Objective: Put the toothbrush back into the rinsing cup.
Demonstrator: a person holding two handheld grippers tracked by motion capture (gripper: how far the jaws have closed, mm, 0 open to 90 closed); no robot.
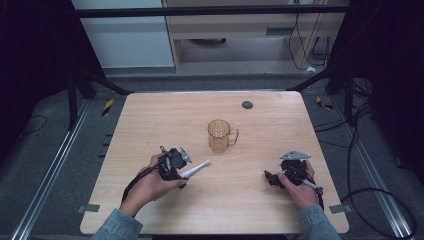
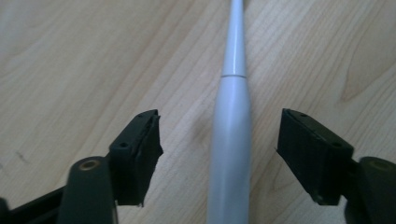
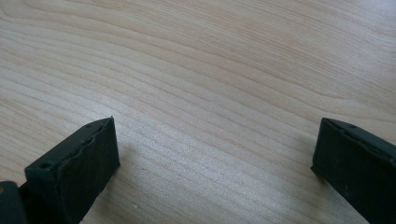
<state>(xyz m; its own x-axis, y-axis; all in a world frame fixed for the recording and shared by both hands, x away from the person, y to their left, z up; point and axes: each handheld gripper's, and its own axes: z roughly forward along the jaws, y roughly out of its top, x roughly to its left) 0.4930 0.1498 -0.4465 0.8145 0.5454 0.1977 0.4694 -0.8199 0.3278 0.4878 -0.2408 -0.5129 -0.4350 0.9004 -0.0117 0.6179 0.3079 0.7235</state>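
Toothbrush lies near the amber mug, between the left gripper's parted, untouching jaws (handle end); right gripper, farther from the mug, gapes over bare table.

Grey floor, pale cabinet behind.

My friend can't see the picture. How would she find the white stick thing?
Look at the wooden table, then the amber mug in its middle. Down-left of it, lying flat between the left tongs, is the toothbrush: long, thin and white, unlike the see-through mug.
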